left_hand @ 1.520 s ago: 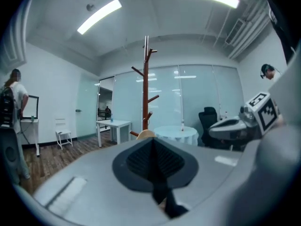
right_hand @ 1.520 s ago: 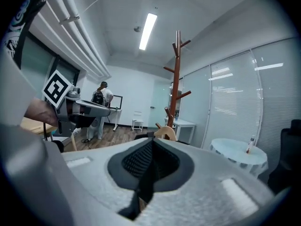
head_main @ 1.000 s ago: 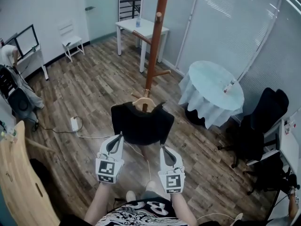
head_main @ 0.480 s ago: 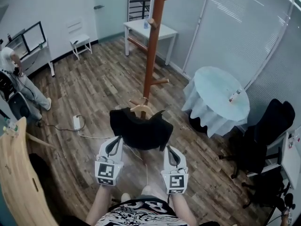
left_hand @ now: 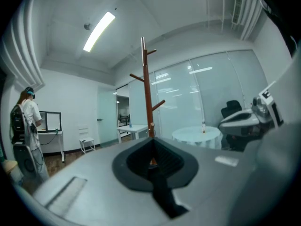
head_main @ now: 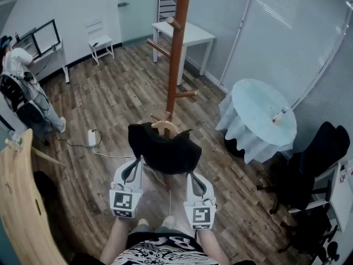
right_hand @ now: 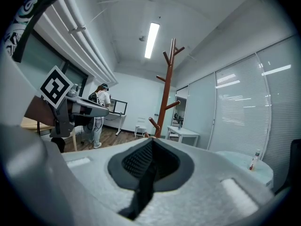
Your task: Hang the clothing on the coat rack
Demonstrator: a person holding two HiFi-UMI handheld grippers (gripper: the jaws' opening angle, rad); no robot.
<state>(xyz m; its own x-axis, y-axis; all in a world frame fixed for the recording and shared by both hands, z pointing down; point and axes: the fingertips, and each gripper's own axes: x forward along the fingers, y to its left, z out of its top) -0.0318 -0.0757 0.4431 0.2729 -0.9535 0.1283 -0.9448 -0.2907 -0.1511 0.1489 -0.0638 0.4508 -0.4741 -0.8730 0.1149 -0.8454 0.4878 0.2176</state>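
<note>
Head view: black clothing point(head_main: 165, 153) spread on wooden hanger point(head_main: 166, 126).

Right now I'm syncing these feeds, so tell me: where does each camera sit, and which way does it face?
Head view: on the head, steeply down at the shirt before the rack; forearms, left gripper and right gripper show.
Left gripper view: on that gripper, along its shut jaws toward the rack; the right gripper shows.
Right gripper view: likewise toward the rack; the left gripper shows.
Shared: all see the rack.
</note>
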